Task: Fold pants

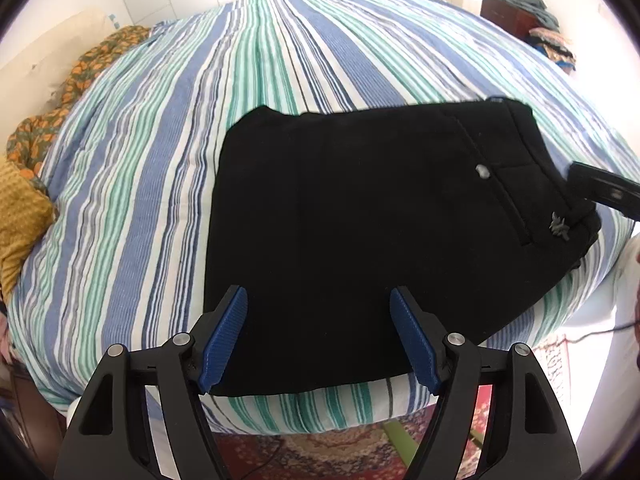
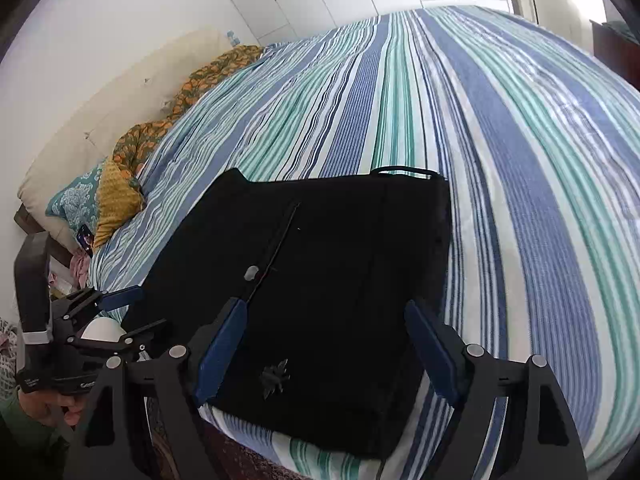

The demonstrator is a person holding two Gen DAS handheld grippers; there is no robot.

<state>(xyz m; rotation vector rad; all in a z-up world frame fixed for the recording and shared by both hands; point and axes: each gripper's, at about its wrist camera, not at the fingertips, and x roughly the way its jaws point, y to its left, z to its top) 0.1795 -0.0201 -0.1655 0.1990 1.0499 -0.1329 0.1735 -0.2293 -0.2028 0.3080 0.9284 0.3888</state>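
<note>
A big bed (image 2: 520,160) has a cover with blue, green and white stripes. At its head lie an orange flowery cloth (image 2: 168,120), a yellow pillow (image 2: 116,200) and a teal pillow (image 2: 74,202) (with a phone (image 2: 85,238) just beside it), all against a cream headboard (image 2: 100,116). A red patterned rug (image 1: 320,452) covers the floor, and a brown cupboard (image 1: 506,14) with clothes piled on top stands in the far corner.
</note>
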